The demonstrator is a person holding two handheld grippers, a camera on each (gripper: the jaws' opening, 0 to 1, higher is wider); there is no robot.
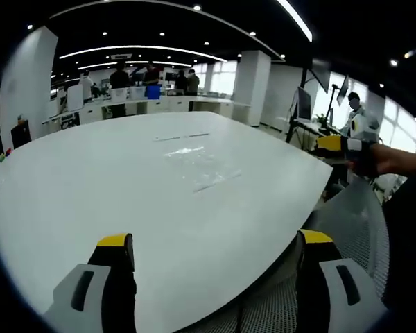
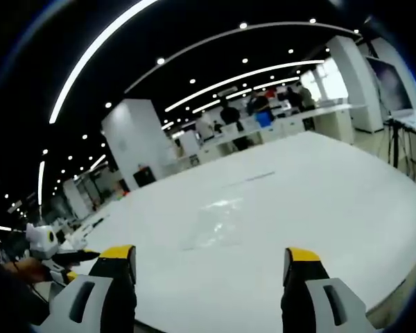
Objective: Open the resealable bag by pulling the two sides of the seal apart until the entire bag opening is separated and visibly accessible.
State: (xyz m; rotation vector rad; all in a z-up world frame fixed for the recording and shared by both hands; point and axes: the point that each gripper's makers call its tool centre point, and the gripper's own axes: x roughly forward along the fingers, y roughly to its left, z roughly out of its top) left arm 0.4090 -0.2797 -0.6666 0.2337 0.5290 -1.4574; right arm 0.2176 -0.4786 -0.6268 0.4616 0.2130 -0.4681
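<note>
A broad white table (image 1: 111, 180) spreads across the middle of the frame, its curved edge running down toward the lower right. Beyond it, at the upper left, several people (image 1: 119, 78) stand at a long white counter (image 1: 159, 105) beside a blue bin (image 1: 153, 91). A thick white column (image 1: 252, 87) rises right of centre, and long ceiling light strips (image 2: 90, 55) arc overhead.

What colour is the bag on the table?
Clear, see-through plastic bag; shows best in the left gripper view.
</note>
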